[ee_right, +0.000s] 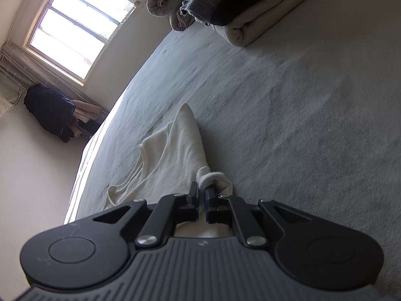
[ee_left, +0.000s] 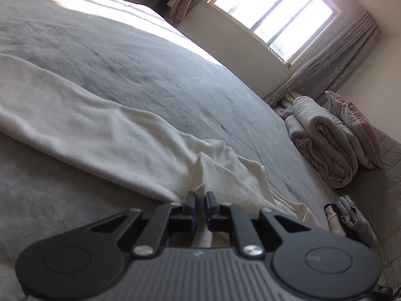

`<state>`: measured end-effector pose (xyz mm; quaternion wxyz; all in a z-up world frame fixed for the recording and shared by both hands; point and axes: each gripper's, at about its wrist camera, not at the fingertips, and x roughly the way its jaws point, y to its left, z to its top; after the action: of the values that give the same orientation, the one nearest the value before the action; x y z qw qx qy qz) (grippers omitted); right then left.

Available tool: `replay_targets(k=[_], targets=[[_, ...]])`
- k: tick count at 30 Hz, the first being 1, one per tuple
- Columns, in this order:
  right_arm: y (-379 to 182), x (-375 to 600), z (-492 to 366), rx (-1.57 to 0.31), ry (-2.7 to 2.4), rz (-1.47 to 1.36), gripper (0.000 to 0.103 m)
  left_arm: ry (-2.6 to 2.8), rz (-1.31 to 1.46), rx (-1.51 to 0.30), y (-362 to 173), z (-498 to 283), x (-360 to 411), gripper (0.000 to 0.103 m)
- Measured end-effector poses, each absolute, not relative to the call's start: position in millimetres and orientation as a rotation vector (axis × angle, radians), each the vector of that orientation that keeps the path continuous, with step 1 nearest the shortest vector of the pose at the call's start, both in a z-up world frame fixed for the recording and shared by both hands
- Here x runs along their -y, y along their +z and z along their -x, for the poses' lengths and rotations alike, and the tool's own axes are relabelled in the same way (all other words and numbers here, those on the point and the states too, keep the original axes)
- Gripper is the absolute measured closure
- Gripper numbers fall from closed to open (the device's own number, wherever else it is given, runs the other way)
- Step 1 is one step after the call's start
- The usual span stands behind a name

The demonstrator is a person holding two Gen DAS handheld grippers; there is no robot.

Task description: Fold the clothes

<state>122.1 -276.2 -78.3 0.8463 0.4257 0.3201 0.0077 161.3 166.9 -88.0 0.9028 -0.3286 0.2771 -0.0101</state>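
A cream garment (ee_left: 100, 130) lies stretched across the grey bed cover (ee_left: 150, 62), running from the left edge of the left wrist view down to my left gripper (ee_left: 200, 197). That gripper is shut on a raised fold of the cloth, which peaks just ahead of the fingertips. In the right wrist view the same cream garment (ee_right: 173, 145) rises to a point on the bed cover (ee_right: 300, 100). My right gripper (ee_right: 202, 188) is shut on a rolled edge of it, and the bunched roll bulges to the right of the pads.
A rolled quilt (ee_left: 323, 138) and a pink pillow (ee_left: 356, 125) sit at the bed's far right, with small folded clothes (ee_left: 351, 215) nearer. A stack of folded clothes (ee_right: 250, 7) lies ahead of the right gripper. The bed's edge (ee_right: 100, 130) drops off to the left, towards a dark jacket (ee_right: 50, 110).
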Motion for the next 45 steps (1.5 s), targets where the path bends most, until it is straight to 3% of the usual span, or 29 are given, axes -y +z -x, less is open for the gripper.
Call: replay_targets(k=[9, 11, 12, 13, 26, 29, 37, 45], targets=[[-71, 304, -109, -0.695, 0.045, -1.144, 0.083, -0.018, 0.74, -0.592, -78, -164, -181, 0.078], [-64, 306, -107, -0.668, 0.046, -1.159, 0.065, -0.021, 0.727, -0.583, -75, -165, -180, 0.077], [-60, 307, -105, -0.651, 0.042, -1.158, 0.05, -0.022, 0.719, -0.584, -74, -167, -180, 0.076], [-57, 307, -105, -0.636, 0.037, -1.144, 0.048, -0.017, 0.719, -0.584, -74, -167, -180, 0.076], [-47, 297, -114, -0.638, 0.059, -1.043, 0.048, 0.206, 0.762, -0.614, -67, -153, -200, 0.073], [-49, 295, -114, -0.646, 0.059, -1.038, 0.048, 0.264, 0.735, -0.612, -61, -147, -202, 0.067], [-51, 283, -114, -0.664, 0.074, -1.018, 0.048, 0.489, 0.682, -0.552, -48, -123, -218, 0.039], [-55, 271, -116, -0.69, 0.091, -0.995, 0.048, 0.637, 0.716, -0.544, -57, -119, -235, 0.034]])
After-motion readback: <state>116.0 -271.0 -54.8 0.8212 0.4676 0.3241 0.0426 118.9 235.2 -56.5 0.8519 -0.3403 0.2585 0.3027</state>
